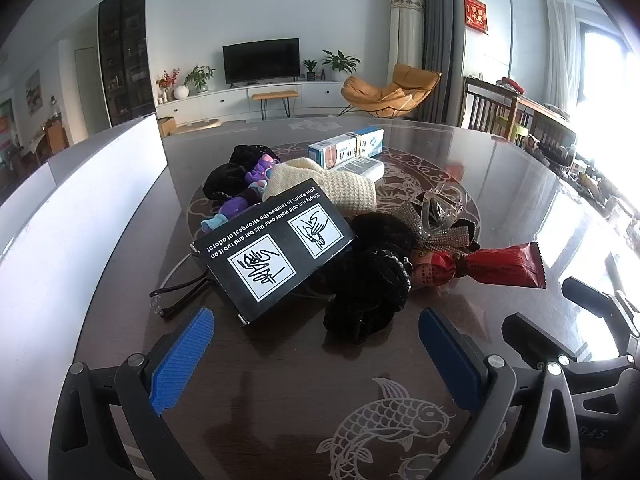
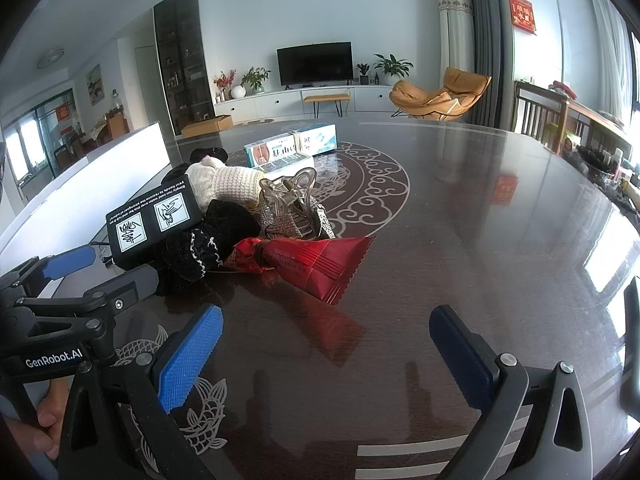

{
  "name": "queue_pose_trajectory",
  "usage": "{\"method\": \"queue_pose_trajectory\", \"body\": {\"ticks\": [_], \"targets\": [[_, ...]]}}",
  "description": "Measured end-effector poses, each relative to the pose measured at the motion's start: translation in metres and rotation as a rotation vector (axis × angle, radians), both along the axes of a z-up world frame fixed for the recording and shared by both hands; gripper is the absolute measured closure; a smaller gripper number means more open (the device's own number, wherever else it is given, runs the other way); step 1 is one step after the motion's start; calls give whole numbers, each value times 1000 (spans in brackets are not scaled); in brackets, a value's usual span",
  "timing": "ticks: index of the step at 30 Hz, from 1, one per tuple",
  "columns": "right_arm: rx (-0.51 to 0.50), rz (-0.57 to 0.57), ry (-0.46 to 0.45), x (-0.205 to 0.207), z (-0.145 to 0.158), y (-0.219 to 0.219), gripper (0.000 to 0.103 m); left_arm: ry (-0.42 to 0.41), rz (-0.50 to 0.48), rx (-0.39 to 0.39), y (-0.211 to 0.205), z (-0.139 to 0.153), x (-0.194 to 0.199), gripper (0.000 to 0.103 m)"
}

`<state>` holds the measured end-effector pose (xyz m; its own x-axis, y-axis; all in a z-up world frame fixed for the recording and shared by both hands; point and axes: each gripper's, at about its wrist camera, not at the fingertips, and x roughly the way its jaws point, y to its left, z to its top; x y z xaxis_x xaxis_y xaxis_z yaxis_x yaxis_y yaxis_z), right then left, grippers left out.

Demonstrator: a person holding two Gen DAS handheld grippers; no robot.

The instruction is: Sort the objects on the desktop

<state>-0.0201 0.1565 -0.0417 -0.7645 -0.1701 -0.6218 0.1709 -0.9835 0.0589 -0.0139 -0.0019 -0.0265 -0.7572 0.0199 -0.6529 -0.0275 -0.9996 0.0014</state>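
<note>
Center of the frame: one black printed box [image 1: 272, 246], two medicine boxes [image 1: 346, 148], one red snack packet [image 1: 504, 266], one clear hair claw [image 1: 444, 206], one purple plush toy [image 1: 248, 188].

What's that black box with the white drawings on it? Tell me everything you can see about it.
The black box is a flat cardboard-looking carton. Its top face carries two white squares with line drawings, one showing hands, above white print, upside down from the left camera, about running cold water over a bar to remove odors. It lies tilted on the heap, its far end propped against the cream knitted cloth and touching the black fuzzy fabric, with dark eyeglass arms poking out beneath. Nothing grips it.
</note>
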Motion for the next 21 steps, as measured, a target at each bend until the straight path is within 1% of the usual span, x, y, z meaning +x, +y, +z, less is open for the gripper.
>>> {"method": "queue_pose_trajectory", "body": {"ticks": [17,21], "targets": [[0,1,-3,0,0,1,0,-2,-2,0,1,0,0,0],[2,6,-22,-1,-3,0,0,-9,-2,0,2,-1,0,0]]}}
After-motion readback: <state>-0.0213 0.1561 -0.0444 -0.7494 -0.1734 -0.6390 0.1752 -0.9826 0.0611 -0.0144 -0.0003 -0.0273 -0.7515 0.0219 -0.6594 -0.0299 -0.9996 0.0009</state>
